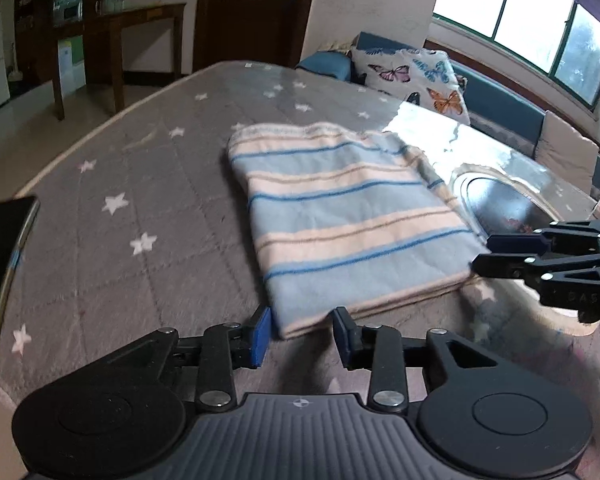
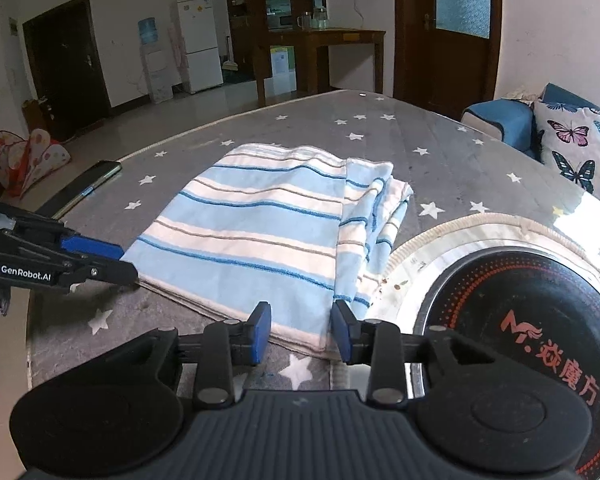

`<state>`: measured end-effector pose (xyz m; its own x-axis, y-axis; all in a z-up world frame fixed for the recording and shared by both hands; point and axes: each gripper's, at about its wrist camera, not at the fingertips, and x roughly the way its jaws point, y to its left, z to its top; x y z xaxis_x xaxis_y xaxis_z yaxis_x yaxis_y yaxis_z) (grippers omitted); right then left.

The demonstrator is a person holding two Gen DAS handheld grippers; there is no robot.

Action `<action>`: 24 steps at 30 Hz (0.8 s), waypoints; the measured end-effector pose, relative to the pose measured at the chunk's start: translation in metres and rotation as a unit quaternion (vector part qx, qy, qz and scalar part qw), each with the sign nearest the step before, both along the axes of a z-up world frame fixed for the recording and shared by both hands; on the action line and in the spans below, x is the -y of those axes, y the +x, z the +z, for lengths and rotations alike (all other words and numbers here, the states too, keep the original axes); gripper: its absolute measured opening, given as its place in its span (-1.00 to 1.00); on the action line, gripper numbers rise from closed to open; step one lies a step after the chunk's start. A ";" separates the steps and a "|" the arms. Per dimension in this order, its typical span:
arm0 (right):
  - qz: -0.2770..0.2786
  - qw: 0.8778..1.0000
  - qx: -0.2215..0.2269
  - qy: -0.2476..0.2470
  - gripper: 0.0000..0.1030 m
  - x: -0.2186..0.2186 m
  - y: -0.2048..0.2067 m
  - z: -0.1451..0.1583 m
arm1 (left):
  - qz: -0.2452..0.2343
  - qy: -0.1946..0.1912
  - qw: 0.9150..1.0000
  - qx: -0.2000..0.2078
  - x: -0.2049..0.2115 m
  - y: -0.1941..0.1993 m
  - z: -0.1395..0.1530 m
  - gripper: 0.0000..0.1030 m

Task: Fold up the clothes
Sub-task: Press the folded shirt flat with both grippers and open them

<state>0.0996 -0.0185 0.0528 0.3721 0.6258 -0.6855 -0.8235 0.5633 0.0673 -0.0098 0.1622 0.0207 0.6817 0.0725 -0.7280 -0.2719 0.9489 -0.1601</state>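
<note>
A folded striped cloth, light blue, cream and dark blue [image 1: 340, 216], lies flat on the grey star-patterned table cover [image 1: 140, 168]; it also shows in the right wrist view [image 2: 260, 236]. My left gripper [image 1: 300, 336] is open and empty, its blue pads just short of the cloth's near corner. My right gripper [image 2: 300, 332] is open and empty at the cloth's near edge on the other side. Each gripper shows in the other's view: the right one [image 1: 484, 252] at the cloth's right edge, the left one [image 2: 120, 260] at its left corner.
A dark phone [image 1: 4, 264] lies on the cover at the left; it also shows in the right wrist view [image 2: 84, 188]. A round black induction cooker [image 2: 540, 328] sits in the table right of the cloth. A butterfly pillow [image 1: 416, 76] lies on a sofa behind.
</note>
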 end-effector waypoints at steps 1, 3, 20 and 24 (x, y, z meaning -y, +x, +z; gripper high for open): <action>0.000 1.000 0.001 -0.002 -0.34 -0.001 0.000 -0.001 | 0.000 0.001 1.000 0.003 -0.001 -0.001 0.000 -0.31; -0.002 1.000 -0.001 -0.004 -0.34 -0.002 0.001 -0.003 | 0.001 0.001 1.000 0.005 -0.003 0.000 0.000 -0.37; -0.033 0.999 -0.006 0.000 -0.25 -0.016 0.017 -0.018 | 0.015 0.026 0.999 0.010 -0.013 0.023 -0.002 -0.52; -0.045 0.999 -0.001 -0.003 -0.27 -0.026 0.028 -0.018 | 0.014 0.032 0.999 0.009 -0.015 0.034 -0.002 -0.52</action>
<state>0.1273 0.0079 0.0347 0.4258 0.5860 -0.6894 -0.7692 0.6357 0.0652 0.0242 0.1776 0.0189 0.6922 0.1372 -0.7085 -0.2955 0.9496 -0.1049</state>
